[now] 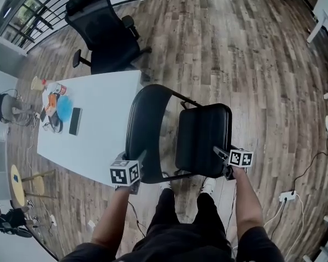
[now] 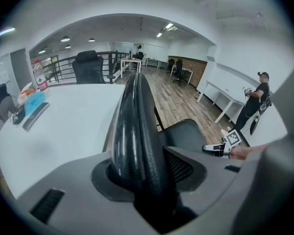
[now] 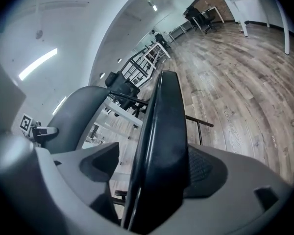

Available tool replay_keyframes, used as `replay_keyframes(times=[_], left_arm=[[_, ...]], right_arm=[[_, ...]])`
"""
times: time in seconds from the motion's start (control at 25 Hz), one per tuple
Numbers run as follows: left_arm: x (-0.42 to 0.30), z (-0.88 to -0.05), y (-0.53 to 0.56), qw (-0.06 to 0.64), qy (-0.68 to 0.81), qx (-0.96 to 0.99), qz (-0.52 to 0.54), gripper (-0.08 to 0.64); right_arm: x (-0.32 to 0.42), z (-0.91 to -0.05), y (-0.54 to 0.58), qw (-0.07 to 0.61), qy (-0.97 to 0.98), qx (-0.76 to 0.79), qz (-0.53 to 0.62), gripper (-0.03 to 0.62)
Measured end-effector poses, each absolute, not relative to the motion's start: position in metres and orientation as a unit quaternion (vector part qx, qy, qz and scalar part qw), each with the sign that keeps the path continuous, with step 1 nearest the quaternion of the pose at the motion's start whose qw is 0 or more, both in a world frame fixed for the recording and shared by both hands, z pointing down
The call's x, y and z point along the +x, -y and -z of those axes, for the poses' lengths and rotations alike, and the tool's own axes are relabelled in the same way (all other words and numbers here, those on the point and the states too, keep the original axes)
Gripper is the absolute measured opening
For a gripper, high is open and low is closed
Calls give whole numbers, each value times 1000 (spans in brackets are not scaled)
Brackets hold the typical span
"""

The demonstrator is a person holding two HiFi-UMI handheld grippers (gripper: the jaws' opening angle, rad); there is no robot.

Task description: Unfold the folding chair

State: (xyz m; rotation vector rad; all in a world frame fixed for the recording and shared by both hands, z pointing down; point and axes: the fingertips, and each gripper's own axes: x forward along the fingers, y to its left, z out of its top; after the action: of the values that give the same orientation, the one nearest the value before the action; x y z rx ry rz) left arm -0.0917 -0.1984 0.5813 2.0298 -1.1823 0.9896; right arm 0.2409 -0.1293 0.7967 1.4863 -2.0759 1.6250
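Observation:
The black folding chair stands in front of me on the wood floor, its curved backrest (image 1: 145, 130) to the left and its padded seat (image 1: 203, 138) to the right. My left gripper (image 1: 138, 160) is at the backrest's near lower rim. In the left gripper view the backrest rim (image 2: 137, 131) fills the gap and both pads of the left gripper (image 2: 142, 180) lie against it. My right gripper (image 1: 221, 153) is at the seat's near right corner. In the right gripper view the seat edge (image 3: 164, 131) runs between the jaws of the right gripper (image 3: 154, 180), with a gap at the left pad.
A white table (image 1: 98, 124) stands just left of the chair, with a phone (image 1: 75, 120) and small items at its far end. A black office chair (image 1: 106, 34) sits beyond it. A power strip (image 1: 287, 195) and cables lie on the floor to the right. A person (image 2: 255, 104) stands farther off.

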Motion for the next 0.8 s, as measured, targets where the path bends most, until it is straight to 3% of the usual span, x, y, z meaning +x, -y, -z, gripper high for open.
replay_keyframes(times=[0.8], left_arm=[[-16, -679, 178, 356, 420, 762, -341, 164]], right_arm=[[394, -964, 84, 11, 654, 466, -597, 381]])
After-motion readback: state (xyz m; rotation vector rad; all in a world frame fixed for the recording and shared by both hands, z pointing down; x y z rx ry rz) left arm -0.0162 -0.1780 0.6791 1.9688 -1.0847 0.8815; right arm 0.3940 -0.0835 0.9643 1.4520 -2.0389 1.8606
